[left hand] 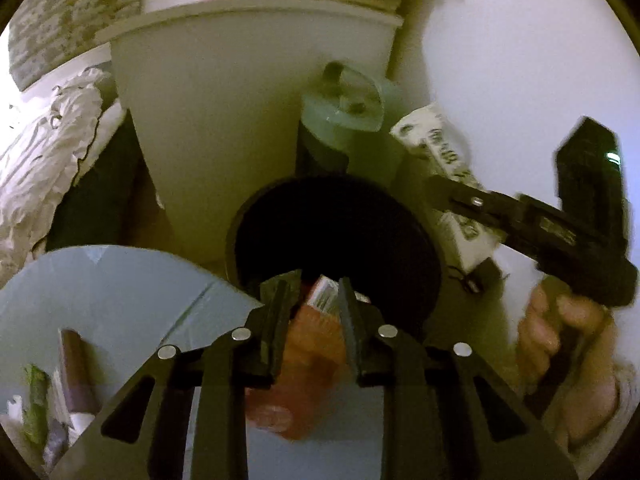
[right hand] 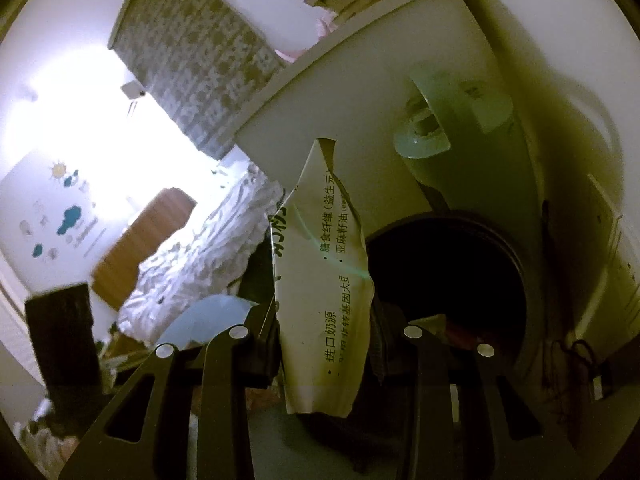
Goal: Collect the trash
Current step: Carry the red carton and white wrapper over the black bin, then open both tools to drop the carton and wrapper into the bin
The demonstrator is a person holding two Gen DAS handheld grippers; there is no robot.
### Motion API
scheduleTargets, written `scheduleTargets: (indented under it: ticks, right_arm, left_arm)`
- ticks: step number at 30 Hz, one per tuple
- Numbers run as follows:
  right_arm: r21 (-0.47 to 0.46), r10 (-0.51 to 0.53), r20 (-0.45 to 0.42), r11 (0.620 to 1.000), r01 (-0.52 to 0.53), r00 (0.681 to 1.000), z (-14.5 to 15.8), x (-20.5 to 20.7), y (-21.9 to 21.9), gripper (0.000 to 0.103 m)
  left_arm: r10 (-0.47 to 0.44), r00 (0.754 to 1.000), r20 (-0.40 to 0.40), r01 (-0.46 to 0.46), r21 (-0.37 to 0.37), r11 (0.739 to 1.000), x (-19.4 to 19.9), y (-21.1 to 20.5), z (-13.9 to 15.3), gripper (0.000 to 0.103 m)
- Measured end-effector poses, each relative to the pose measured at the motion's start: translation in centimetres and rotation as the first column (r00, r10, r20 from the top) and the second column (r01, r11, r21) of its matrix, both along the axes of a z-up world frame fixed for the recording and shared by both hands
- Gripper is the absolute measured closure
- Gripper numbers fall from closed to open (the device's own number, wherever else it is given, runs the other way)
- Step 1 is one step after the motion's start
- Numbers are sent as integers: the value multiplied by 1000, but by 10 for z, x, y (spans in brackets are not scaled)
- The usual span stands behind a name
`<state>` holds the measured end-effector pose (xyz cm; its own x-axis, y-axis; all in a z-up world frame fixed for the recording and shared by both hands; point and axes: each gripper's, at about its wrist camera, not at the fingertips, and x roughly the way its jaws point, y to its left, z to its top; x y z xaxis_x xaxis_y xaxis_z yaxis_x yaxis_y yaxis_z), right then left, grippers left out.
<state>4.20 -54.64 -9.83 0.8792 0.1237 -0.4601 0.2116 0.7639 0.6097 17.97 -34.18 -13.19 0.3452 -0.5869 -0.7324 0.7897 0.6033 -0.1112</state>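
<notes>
Pinching a crumpled milk-powder packet in my right gripper and an orange wrapper in my left gripper, both poised just at the black bin. Risk: the light packet could catch the rim and flutter outside if I release early.

A: The bin's inside is plain black; its contents can't be made out.

B: The orange packet too: the left gripper's fingers cover its sides, and its print is blurred.

A: The white carton's lower end (bottom text line included) sinks behind the right gripper.

B: The hand is smeared.
</notes>
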Motion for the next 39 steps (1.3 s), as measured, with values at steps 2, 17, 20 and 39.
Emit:
scheduleTargets:
  ticks: [2,17,20,39]
  right_arm:
    - [8,2,-1,1000,-2,1000,-2,0,0,68]
    - [25,35,-24,999,-34,999,-9,11,20,68]
    - [25,36,-31,999,-35,999,-10,12,21,68]
    - [46,-53,6,998,53,999,-9,1,1,68]
  left_arm:
    - [20,999,-36,-21,-16,1000,0,18,3,78]
    - [-69,995,-77,74,70,995,-12,20,-6,47]
    - [-87,995,-58,93,128,987,-18,8,-14,49]
    - [-16,1000,-8,16,-6,1000,-8,-2,18,54]
